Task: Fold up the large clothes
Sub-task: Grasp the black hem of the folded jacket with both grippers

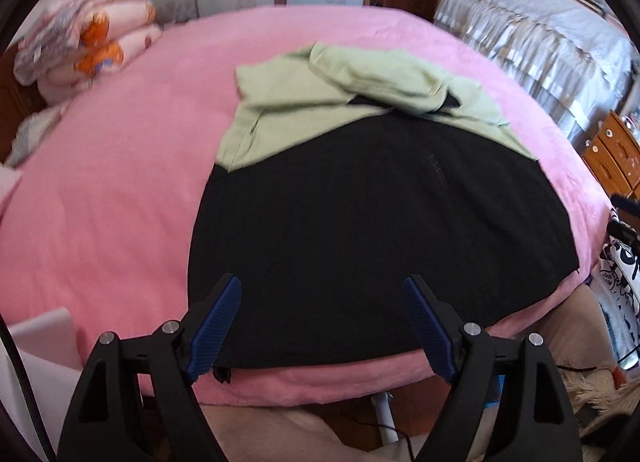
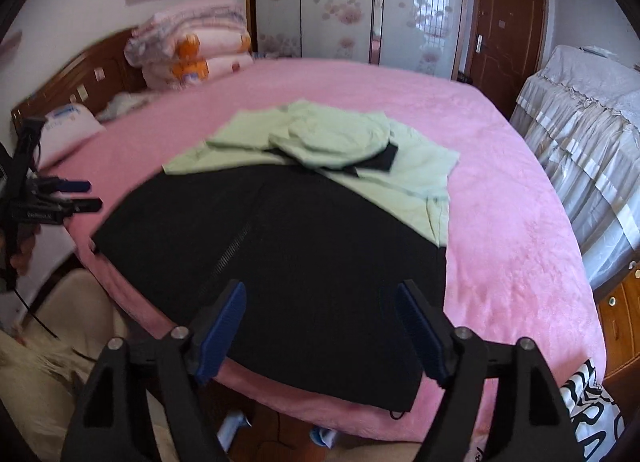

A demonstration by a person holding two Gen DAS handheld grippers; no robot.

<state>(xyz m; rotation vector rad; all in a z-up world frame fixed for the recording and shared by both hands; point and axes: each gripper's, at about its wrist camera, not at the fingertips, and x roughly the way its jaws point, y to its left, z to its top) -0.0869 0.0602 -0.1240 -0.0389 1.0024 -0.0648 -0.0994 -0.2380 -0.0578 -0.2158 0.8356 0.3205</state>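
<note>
Left wrist view: the left gripper (image 1: 322, 294) hangs spread and empty over the black-and-green garment (image 1: 360, 222) mid-frame on the pink bed (image 1: 100, 182). Right wrist view: the right gripper (image 2: 320, 298), likewise apart, should pinch the near hem corner squarely.

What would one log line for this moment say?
left tool: open, empty | right tool: open, empty | black-and-green garment: flat on pink bed

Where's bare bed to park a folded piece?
Free: pink bedspread between the garment and the quilt stack; also the strip between the garment and the grey-covered furniture. Crowded: bed middle, with the green sleeves bunched on top.
</note>
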